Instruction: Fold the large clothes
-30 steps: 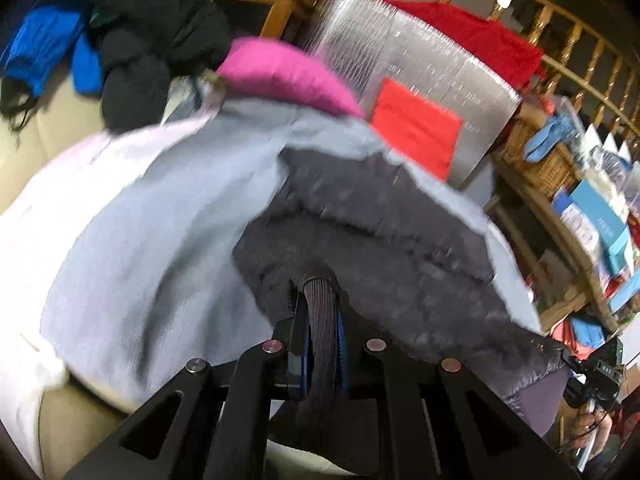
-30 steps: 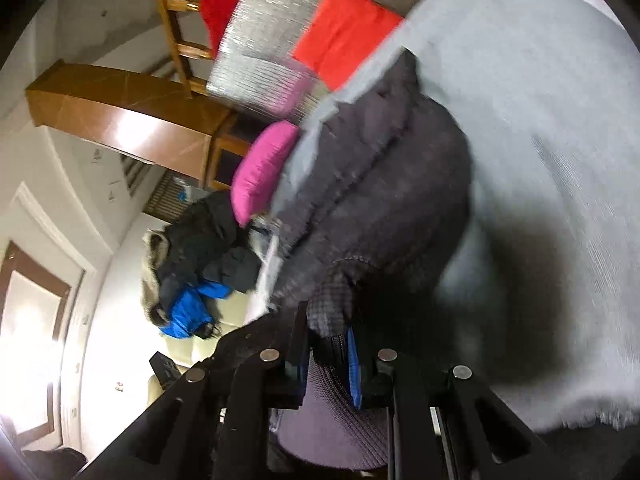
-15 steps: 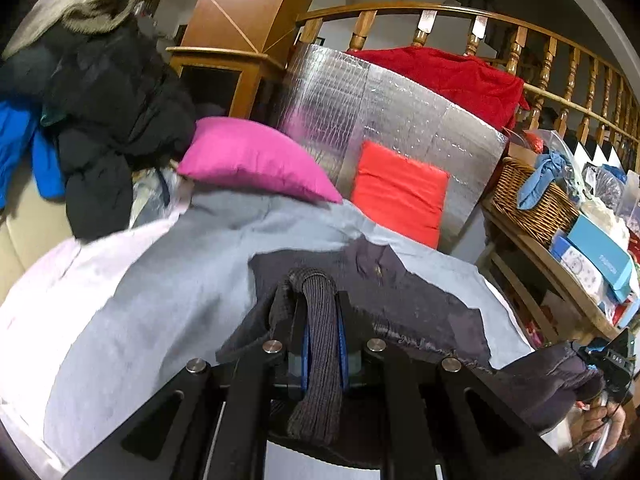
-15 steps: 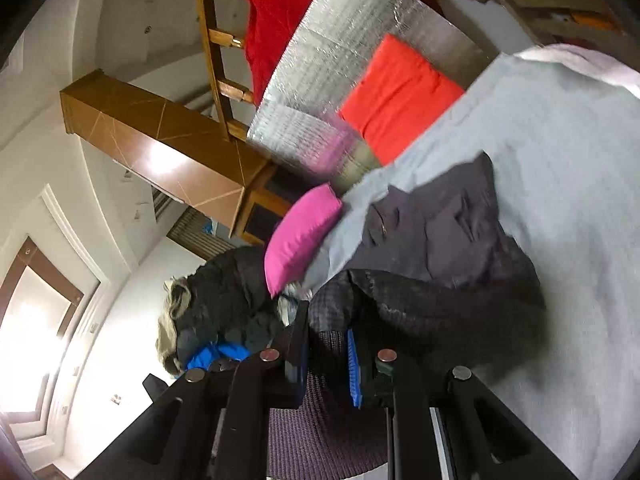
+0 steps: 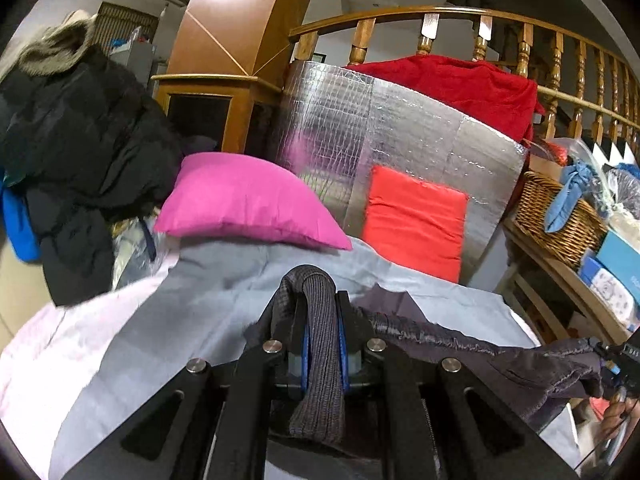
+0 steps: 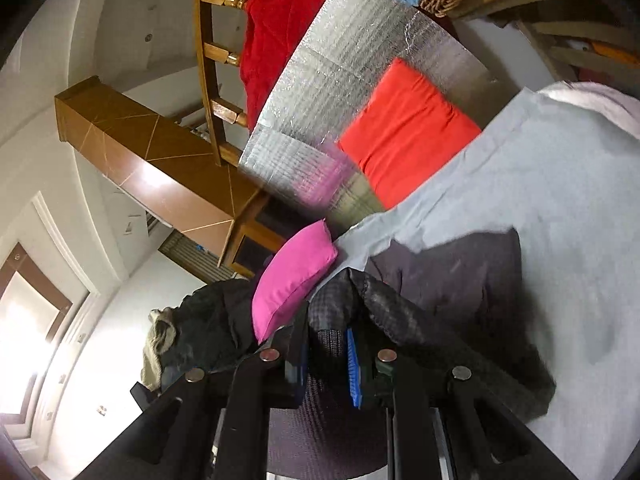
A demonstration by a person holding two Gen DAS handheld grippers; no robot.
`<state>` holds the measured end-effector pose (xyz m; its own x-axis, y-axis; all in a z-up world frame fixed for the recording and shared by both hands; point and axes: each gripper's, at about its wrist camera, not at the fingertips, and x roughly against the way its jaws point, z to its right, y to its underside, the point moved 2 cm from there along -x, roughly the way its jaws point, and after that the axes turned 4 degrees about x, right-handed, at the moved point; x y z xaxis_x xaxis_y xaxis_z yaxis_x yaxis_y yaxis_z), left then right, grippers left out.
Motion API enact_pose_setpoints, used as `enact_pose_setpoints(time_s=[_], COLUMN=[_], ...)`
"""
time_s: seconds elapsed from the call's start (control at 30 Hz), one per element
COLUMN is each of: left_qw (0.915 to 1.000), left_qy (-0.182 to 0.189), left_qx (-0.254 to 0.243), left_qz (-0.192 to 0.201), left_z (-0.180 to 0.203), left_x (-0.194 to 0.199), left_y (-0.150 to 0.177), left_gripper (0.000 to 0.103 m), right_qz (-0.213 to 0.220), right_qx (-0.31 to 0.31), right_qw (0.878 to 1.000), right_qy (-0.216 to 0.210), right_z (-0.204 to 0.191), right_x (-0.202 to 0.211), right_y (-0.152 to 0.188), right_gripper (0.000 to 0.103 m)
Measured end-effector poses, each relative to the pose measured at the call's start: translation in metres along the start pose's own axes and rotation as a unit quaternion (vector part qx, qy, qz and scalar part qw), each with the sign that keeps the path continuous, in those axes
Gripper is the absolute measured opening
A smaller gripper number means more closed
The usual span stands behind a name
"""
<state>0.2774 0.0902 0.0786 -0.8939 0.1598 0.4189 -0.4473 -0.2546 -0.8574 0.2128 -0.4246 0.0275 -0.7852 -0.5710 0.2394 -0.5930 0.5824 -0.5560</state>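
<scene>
Fingers: left gripper (image 5: 322, 338) and right gripper (image 6: 328, 360) each pinching the ribbed hem of a dark grey quilted jacket (image 6: 452, 292), stretched over the pale grey bedsheet (image 5: 168, 320), below the pink pillow (image 5: 248, 200). Risk: thick hem slipping out under tension, collapsing the fold.

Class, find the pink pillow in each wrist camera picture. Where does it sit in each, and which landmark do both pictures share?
Left wrist view: the pink pillow lies left of centre, above the grey sheet.
Right wrist view: the view is rolled, so the pillow sits tilted, just below centre.
Shared landmark: the silver foil panel.
</scene>
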Motion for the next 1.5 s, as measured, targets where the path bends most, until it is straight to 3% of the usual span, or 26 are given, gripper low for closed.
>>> enact_pose_setpoints(time_s=[0.5,0.87,1.13,1.27,1.43,1.5], left_qw=[0.998,0.9861,0.9799,0.9792,0.9781,0.9785], left_qy=[-0.043,-0.1,-0.113,-0.114,-0.113,-0.097], left_qx=[-0.028,-0.045,-0.052,-0.044,-0.042,-0.026], left_qz=[-0.038,-0.125,-0.156,-0.162,-0.169,-0.18], left_z=[0.017,0.005,0.0,-0.005,-0.005,-0.007], left_x=[-0.129,-0.237,-0.272,-0.279,-0.284,-0.283], left_y=[-0.021,0.015,0.035,0.038,0.037,0.033], left_gripper=[0.011,0.011,0.013,0.017,0.018,0.029], right_qz=[-0.026,-0.082,-0.115,-0.122,-0.124,-0.122], right_qx=[0.019,0.013,-0.016,-0.061,-0.071,-0.079], right_qw=[0.996,0.982,0.971,0.971,0.971,0.972], right_qy=[0.08,0.17,0.211,0.195,0.191,0.184], right_z=[0.04,0.104,0.144,0.163,0.164,0.162], right_x=[-0.11,-0.186,-0.213,-0.218,-0.216,-0.212], right_y=[-0.071,-0.075,-0.064,-0.063,-0.063,-0.065], right_gripper=[0.016,0.016,0.016,0.02,0.022,0.025])
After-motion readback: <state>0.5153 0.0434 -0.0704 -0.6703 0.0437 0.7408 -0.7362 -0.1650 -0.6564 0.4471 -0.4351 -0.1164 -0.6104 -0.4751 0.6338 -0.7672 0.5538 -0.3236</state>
